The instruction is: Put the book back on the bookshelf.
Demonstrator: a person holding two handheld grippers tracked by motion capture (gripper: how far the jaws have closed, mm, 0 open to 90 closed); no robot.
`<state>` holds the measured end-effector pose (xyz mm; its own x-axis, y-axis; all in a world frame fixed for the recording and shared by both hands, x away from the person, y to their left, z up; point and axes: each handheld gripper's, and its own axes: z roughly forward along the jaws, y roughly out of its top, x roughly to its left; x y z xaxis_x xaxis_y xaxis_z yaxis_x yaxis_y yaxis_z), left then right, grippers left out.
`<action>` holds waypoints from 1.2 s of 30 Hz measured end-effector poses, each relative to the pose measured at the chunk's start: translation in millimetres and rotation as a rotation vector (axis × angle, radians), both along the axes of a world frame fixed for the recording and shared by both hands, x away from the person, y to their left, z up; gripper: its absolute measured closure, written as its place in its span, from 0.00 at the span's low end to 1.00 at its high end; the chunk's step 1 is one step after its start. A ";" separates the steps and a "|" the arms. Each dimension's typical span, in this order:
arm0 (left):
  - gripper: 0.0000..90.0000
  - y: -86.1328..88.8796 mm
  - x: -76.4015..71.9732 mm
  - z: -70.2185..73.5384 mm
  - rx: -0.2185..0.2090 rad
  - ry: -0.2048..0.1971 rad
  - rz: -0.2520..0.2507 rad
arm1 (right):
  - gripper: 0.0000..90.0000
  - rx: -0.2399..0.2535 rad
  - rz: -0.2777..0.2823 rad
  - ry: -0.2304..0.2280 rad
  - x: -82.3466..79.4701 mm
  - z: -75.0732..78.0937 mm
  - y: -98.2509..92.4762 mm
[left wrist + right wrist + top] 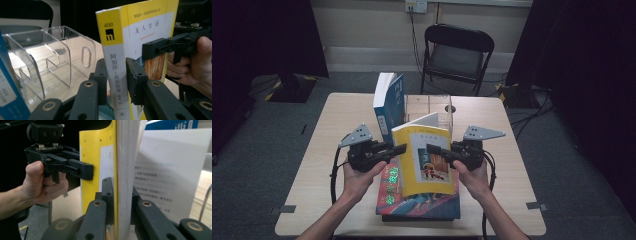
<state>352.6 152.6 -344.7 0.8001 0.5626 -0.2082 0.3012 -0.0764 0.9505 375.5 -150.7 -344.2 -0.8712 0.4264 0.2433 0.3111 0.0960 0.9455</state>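
Above the pale wooden table [327,150], the yellow paperback book [424,160] stands upright over a colourful book stack [419,200], the left gripper [398,148] clamped on its spine and the right gripper [432,148] on its page edge. The back cover seems to gape, so pages could slip. Beyond stand a clear acrylic organiser [432,107], a blue book [388,102] and a black folding chair [457,52].

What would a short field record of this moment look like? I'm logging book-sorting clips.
held item: yellow book, upright above the table
left gripper: shut on the spine edge
right gripper: shut on the page edge
under it: red and blue book, lying flat
behind: clear divided rack, with a blue book standing at its left
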 end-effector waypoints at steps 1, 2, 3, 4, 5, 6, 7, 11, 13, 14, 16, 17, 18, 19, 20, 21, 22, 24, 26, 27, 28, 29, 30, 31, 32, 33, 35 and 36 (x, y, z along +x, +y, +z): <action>0.82 -0.1 -1.5 -1.4 0.007 -0.003 -0.006 | 0.92 0.004 0.007 -0.002 -0.1 -1.6 0.0; 0.82 0.5 -3.3 -2.6 0.013 -0.007 -0.011 | 0.92 0.001 0.016 -0.007 -0.3 -4.4 -0.5; 0.83 0.9 -5.4 -3.7 0.007 -0.015 -0.022 | 0.91 0.004 0.029 -0.004 -1.1 -7.5 -1.1; 0.83 0.4 -7.4 -3.6 -0.002 -0.013 -0.036 | 0.90 0.007 0.036 -0.011 -2.2 -10.2 -2.4; 0.82 -1.4 -9.3 -2.9 -0.027 0.008 -0.057 | 0.89 0.014 0.043 -0.010 -3.5 -11.3 -3.9; 0.78 -3.7 -10.6 -2.4 -0.033 0.014 -0.065 | 0.88 0.017 0.054 -0.003 -4.7 -11.7 -5.5; 0.77 -7.3 -13.8 -1.3 -0.006 -0.004 -0.075 | 0.88 0.022 0.064 -0.002 -5.8 -12.2 -6.2; 0.77 -13.9 -19.6 -1.3 0.006 -0.033 -0.062 | 0.88 0.018 0.085 -0.012 -13.1 -11.3 -9.3; 0.80 -13.5 -19.5 -2.4 0.001 -0.035 -0.078 | 0.84 0.021 0.087 -0.016 -15.2 -12.9 -12.0; 0.81 -14.6 -20.9 -2.5 0.002 -0.046 -0.074 | 0.81 0.017 0.082 -0.016 -16.1 -14.0 -12.9; 0.81 -15.5 -23.6 -1.7 0.016 -0.055 -0.080 | 0.76 0.000 0.061 -0.013 -17.6 -18.6 -14.2; 0.81 -15.2 -24.1 -1.9 0.013 -0.054 -0.085 | 0.72 -0.010 0.053 -0.016 -18.2 -21.1 -16.0; 0.81 -14.8 -25.1 -2.2 0.016 -0.054 -0.085 | 0.69 -0.020 0.042 -0.015 -18.5 -21.9 -17.5; 0.81 -14.8 -25.8 -2.7 0.015 -0.059 -0.084 | 0.66 -0.028 0.024 -0.018 -18.7 -22.4 -19.8; 0.82 -14.3 -27.2 -2.3 0.019 -0.052 -0.086 | 0.63 -0.037 0.006 -0.022 -19.2 -22.4 -22.4; 0.81 -15.1 -28.3 -1.9 0.020 -0.051 -0.086 | 0.55 -0.059 -0.046 -0.040 -20.4 -21.6 -26.8; 0.81 -16.0 -29.6 -1.7 0.023 -0.055 -0.085 | 0.52 -0.065 -0.066 -0.040 -20.7 -21.5 -28.7; 0.81 -18.1 -32.6 -1.3 0.038 -0.074 -0.089 | 0.45 -0.069 -0.088 -0.038 -19.1 -22.7 -33.3; 0.81 -18.6 -33.5 -1.3 0.037 -0.073 -0.093 | 0.43 -0.068 -0.089 -0.030 -15.9 -26.3 -35.6; 0.81 -18.8 -33.6 -1.4 0.036 -0.071 -0.092 | 0.44 -0.067 -0.074 -0.024 -14.4 -28.6 -35.2; 0.80 -18.9 -33.5 -1.3 0.038 -0.067 -0.094 | 0.45 -0.073 -0.062 -0.019 -13.6 -30.7 -33.8; 0.80 -19.5 -33.2 -1.6 0.035 -0.063 -0.094 | 0.45 -0.083 -0.068 -0.020 -13.7 -32.0 -32.1; 0.79 -19.8 -32.6 -1.9 0.037 -0.059 -0.088 | 0.47 -0.091 -0.080 -0.024 -13.9 -32.6 -30.5; 0.79 -19.7 -31.5 -2.4 0.036 -0.060 -0.094 | 0.48 -0.093 -0.087 -0.027 -13.5 -32.5 -30.2; 0.79 -20.2 -30.4 -3.0 0.035 -0.058 -0.096 | 0.48 -0.091 -0.086 -0.025 -12.7 -32.5 -30.6; 0.79 -21.5 -29.5 -4.0 0.035 -0.052 -0.094 | 0.47 -0.086 -0.083 -0.026 -12.1 -33.2 -30.2; 0.78 -25.1 -28.6 -5.8 0.050 -0.048 -0.094 | 0.46 -0.093 -0.092 -0.033 -12.4 -33.1 -27.3; 0.77 -27.4 -28.4 -7.5 0.050 -0.044 -0.097 | 0.46 -0.100 -0.094 -0.032 -12.6 -32.4 -26.5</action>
